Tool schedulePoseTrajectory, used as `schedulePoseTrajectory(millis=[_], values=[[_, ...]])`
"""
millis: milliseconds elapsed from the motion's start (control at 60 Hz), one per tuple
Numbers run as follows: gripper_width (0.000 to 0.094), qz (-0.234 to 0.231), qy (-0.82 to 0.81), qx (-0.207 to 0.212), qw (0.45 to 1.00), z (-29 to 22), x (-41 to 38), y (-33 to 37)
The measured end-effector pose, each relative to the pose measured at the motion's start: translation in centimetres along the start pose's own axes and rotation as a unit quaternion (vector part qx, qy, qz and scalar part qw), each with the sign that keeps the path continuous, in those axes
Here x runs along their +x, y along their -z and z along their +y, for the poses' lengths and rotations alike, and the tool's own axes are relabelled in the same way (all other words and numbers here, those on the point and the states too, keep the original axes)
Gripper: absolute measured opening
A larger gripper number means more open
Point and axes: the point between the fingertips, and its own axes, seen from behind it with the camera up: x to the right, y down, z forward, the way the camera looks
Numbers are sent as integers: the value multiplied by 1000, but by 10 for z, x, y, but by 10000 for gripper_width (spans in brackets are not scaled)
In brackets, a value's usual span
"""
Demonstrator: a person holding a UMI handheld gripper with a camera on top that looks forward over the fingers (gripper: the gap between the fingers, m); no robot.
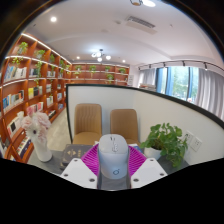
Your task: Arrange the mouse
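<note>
A light grey computer mouse point(112, 157) sits between my two fingers, its scroll wheel pointing away from me and a small blue ring logo near its rear. My gripper point(112, 163) is shut on it: the magenta pads point(92, 160) press against both its sides. The mouse is held up above the scene, with the room visible beyond it. What lies below the mouse is hidden.
Two tan chairs point(88, 122) stand beyond the fingers by a low white partition. A green potted plant point(166, 142) stands to the right. Bookshelves point(30, 90) line the left wall, with a white-pink flower vase point(40, 132) in front. Windows point(180, 80) are at the far right.
</note>
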Motion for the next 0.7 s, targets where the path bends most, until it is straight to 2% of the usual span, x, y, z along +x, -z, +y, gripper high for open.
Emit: schedulePoseTrajectory(millis=[117,233,367,533,633,700], values=[[331,-42,14,-8,999,4,-95,7],[328,-92,11,-54,994,60,-187,-5],[330,-125,18,-120,985,154,-278,-20],[331,-130,44,-189,972,260,-332,-34],[331,-122,51,-223,966,303,-339,-43],[331,-118,58,-204,970,307,-344,-42]])
